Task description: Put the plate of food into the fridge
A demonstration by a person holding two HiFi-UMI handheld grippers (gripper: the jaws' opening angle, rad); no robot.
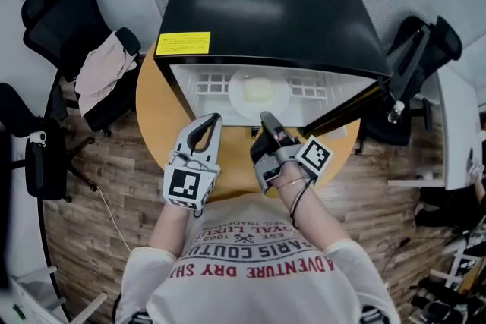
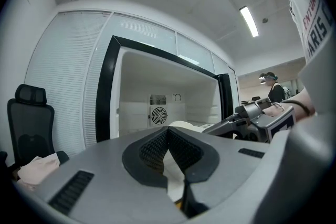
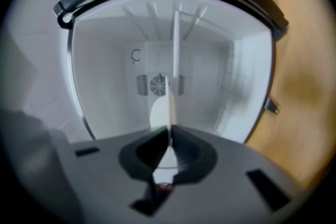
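Note:
A black mini fridge [image 1: 266, 11] lies on a round wooden table [image 1: 156, 99], open towards me. The white plate [image 1: 247, 96] with pale food [image 1: 260, 91] rests on the wire shelf [image 1: 209, 83] inside. My right gripper [image 1: 266, 118], turned on its side, reaches to the plate's near rim and looks shut on it; in the right gripper view the jaws [image 3: 170, 131] meet on a thin white edge, with the plate [image 3: 157, 113] just beyond. My left gripper [image 1: 215, 118] hovers left of it, shut and empty [image 2: 168, 129]. The left gripper view shows the plate [image 2: 181, 125] inside the fridge.
The fridge door [image 1: 357, 106] hangs open at the right. Black office chairs stand left [image 1: 45, 7] and right [image 1: 414, 64] of the table; one chair holds a pale cloth [image 1: 102, 72]. A person [image 2: 273, 91] stands far off in the room.

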